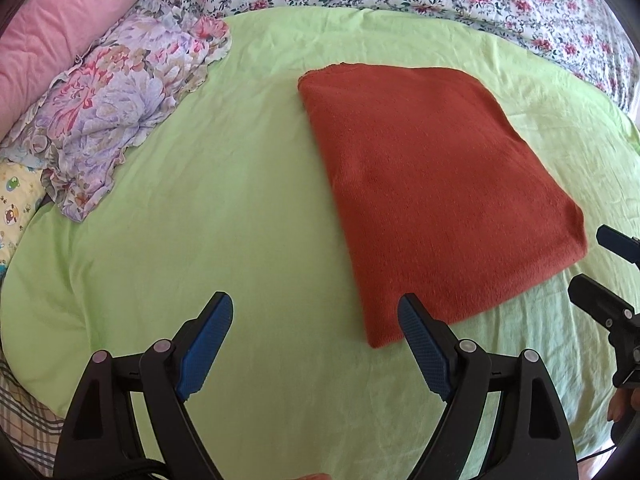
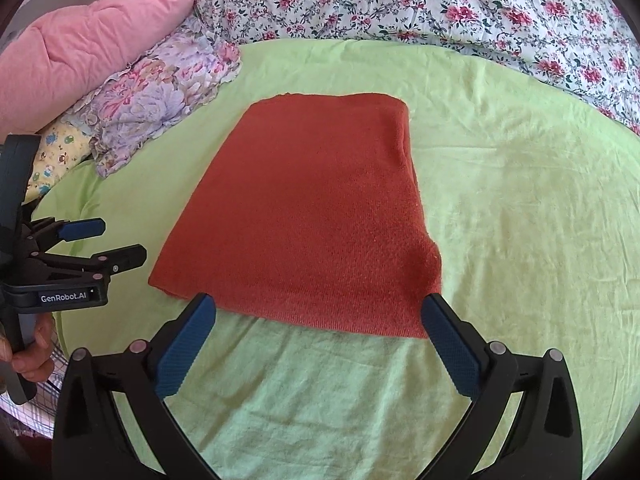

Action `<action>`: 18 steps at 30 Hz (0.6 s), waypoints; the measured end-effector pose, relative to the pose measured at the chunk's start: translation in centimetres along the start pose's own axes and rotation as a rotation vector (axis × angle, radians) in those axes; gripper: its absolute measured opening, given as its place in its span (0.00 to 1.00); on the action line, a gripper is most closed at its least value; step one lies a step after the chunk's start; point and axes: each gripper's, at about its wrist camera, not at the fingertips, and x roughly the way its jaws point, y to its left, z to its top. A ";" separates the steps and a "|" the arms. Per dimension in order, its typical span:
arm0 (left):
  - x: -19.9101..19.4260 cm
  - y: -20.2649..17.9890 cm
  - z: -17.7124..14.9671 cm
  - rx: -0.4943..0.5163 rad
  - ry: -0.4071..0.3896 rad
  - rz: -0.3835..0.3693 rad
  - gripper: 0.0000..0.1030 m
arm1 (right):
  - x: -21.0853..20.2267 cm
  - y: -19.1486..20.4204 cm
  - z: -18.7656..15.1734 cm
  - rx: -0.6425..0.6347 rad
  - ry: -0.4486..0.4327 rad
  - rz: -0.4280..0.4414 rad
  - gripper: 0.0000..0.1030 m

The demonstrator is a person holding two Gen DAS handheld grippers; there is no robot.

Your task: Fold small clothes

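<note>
A rust-red knitted cloth (image 1: 432, 184) lies folded into a flat rectangle on the light green sheet (image 1: 208, 208). It also shows in the right wrist view (image 2: 312, 216). My left gripper (image 1: 316, 312) is open and empty, just in front of the cloth's near left corner. My right gripper (image 2: 316, 308) is open and empty, its fingertips at the cloth's near edge, one by each end of it. The left gripper shows in the right wrist view (image 2: 108, 242), open, left of the cloth. The right gripper shows at the right edge of the left wrist view (image 1: 600, 260).
A lilac floral pillow (image 1: 120, 108) and a pink quilt (image 1: 60, 28) lie at the back left. A white floral duvet (image 2: 440, 4) runs along the back and right. A small patterned yellow cloth (image 2: 60, 152) sits at the left. Bare green sheet (image 2: 520, 208) spreads right of the cloth.
</note>
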 end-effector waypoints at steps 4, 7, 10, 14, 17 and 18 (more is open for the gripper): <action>0.3 -0.2 0.3 -0.001 0.000 0.002 0.83 | 0.4 -0.2 0.4 0.002 0.005 0.006 0.99; 0.4 -0.4 0.4 0.003 0.001 0.003 0.83 | 0.7 -0.4 0.9 -0.004 0.008 0.011 0.99; 0.5 -0.6 0.5 0.002 0.002 0.001 0.83 | 0.7 -0.4 1.0 -0.002 0.006 0.010 0.99; 0.6 -0.8 0.6 -0.001 0.001 0.002 0.83 | 1.1 -0.8 1.7 -0.002 0.010 0.016 0.99; 0.6 -0.8 0.7 -0.001 0.000 -0.002 0.83 | 1.3 -0.8 2.0 0.000 0.009 0.021 0.99; 0.6 -0.8 0.8 -0.003 0.000 -0.003 0.83 | 1.4 -0.8 2.1 0.000 0.010 0.023 0.99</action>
